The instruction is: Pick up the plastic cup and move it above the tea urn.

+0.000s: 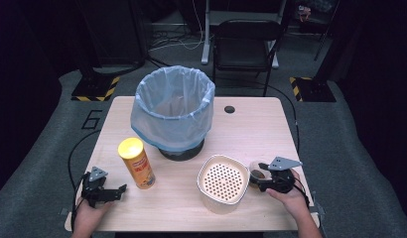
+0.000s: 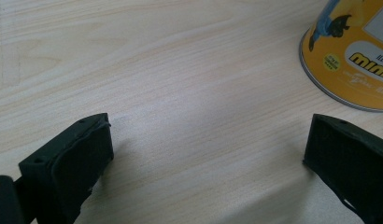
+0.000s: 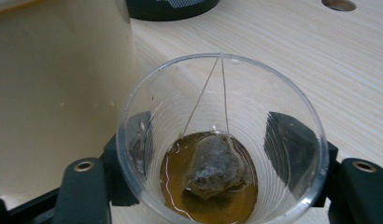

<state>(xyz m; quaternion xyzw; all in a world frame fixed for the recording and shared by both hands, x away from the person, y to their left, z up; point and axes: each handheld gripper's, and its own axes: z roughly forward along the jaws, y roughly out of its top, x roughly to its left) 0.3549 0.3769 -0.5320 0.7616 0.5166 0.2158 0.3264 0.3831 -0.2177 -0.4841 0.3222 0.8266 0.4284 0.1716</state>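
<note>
The right gripper (image 1: 263, 175) sits near the table's near right corner, its jaws clamped on either side of a clear cup (image 3: 222, 140). In the right gripper view the two black jaws press against the cup's wall from left and right. The cup stands upright on the table (image 1: 251, 129), with a little brown tea (image 3: 175, 186) at the bottom and a wet teabag (image 3: 213, 165) lying in it; the bag's string runs up to the far rim. Just left of the cup, touching or nearly so, stands a cream strainer bin (image 1: 223, 182) with a holed insert. To the cup's right the table runs only a short way to its right edge; the near edge is close behind the hand.

The left gripper (image 1: 112, 192) rests at the near left corner, jaws wide apart with bare wood between them. A yellow can (image 1: 136, 162) stands upright just right and beyond it, apart from the jaws.

A lined bin (image 1: 174, 111) stands at the far middle. Between it and the far right edge the wood lies open, with a small hole (image 1: 229, 109) there. The middle strip between the can and the strainer bin is open too.
</note>
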